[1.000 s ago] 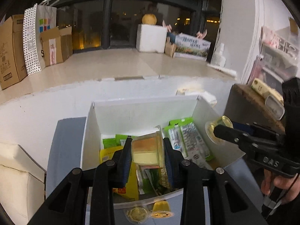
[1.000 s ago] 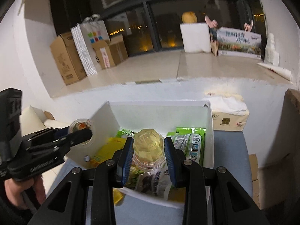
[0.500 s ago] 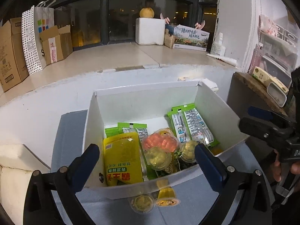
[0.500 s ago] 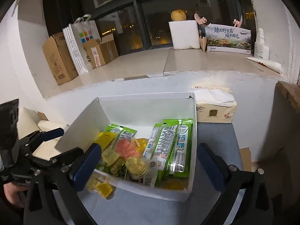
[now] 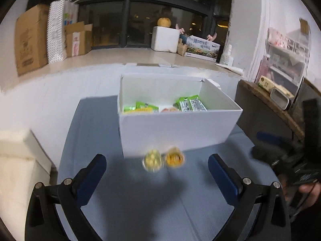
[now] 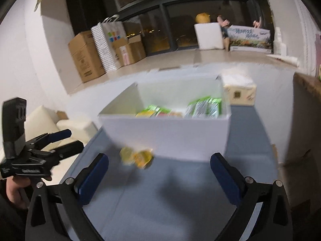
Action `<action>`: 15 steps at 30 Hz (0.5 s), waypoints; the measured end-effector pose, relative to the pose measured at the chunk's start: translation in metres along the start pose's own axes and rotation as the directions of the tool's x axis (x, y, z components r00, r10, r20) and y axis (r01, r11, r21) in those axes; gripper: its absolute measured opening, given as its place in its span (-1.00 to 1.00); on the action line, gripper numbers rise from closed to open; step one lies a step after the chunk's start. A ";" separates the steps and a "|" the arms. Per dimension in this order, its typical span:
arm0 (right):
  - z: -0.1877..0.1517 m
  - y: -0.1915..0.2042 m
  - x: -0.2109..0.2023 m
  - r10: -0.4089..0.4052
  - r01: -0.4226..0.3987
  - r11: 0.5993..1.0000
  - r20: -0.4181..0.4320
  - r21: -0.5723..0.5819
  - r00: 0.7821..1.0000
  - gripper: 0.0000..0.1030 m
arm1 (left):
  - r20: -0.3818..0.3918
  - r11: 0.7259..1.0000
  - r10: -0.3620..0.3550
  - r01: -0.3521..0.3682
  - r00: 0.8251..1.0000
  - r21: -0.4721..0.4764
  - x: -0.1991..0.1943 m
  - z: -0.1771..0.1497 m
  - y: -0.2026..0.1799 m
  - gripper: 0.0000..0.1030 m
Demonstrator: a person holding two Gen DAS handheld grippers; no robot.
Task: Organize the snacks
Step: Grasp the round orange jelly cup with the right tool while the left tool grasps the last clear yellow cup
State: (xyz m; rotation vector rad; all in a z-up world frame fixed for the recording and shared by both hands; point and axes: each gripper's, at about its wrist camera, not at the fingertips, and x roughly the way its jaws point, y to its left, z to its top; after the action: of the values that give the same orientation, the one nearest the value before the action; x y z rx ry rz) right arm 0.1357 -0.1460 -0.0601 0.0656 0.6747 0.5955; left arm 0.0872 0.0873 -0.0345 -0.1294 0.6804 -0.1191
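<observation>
A white box (image 5: pixel 178 128) stands on the blue-grey table (image 5: pixel 140 200) and holds green snack packets (image 5: pixel 190 104), a yellow packet and jelly cups. Two small jelly cups (image 5: pixel 163 159) sit on the table just in front of the box; they also show, blurred, in the right wrist view (image 6: pixel 137 157). My left gripper (image 5: pixel 156 172) is open and empty, pulled back in front of those cups. My right gripper (image 6: pixel 159 172) is open and empty, also back from the box (image 6: pixel 166 132). Each gripper shows at the side of the other's view.
A tissue box (image 6: pixel 238 92) stands behind the white box on the right. A cream cushion (image 5: pixel 18 160) lies to the left of the table. A dark wooden shelf (image 5: pixel 266 104) with items stands to the right. Cardboard boxes (image 5: pixel 30 40) line the window ledge.
Both grippers let go of their jelly cups over the box, opened wide, then drew back and lower. The box now looks farther away.
</observation>
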 end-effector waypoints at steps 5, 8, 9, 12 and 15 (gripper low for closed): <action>-0.011 0.020 0.041 0.058 -0.061 0.997 -0.071 -0.045 0.996 1.00 | 0.013 0.999 -0.001 0.002 1.000 -0.043 -0.017 -0.026 0.009 1.00; -0.006 0.027 0.077 0.053 -0.062 0.995 -0.122 -0.075 0.991 1.00 | 0.006 0.997 -0.002 0.003 1.000 -0.079 -0.016 -0.033 0.017 1.00; -0.005 0.027 0.089 0.067 -0.077 0.995 -0.143 -0.065 0.987 1.00 | 0.002 0.996 -0.001 0.001 1.000 -0.087 -0.015 -0.035 0.020 1.00; 0.000 0.028 0.114 0.081 -0.093 0.994 -0.184 -0.058 0.980 0.98 | -0.012 0.995 0.007 -0.009 1.000 -0.101 -0.010 -0.038 0.025 1.00; 0.003 0.029 0.135 0.079 -0.093 0.994 -0.213 -0.057 0.974 0.66 | -0.021 0.994 0.006 -0.008 1.000 -0.106 -0.007 -0.043 0.025 1.00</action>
State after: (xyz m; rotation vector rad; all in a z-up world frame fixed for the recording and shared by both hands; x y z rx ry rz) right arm 0.2076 -0.0489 -0.1273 -0.0318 0.8602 0.7150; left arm 0.0565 0.1094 -0.0671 -0.2284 0.7078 -0.0776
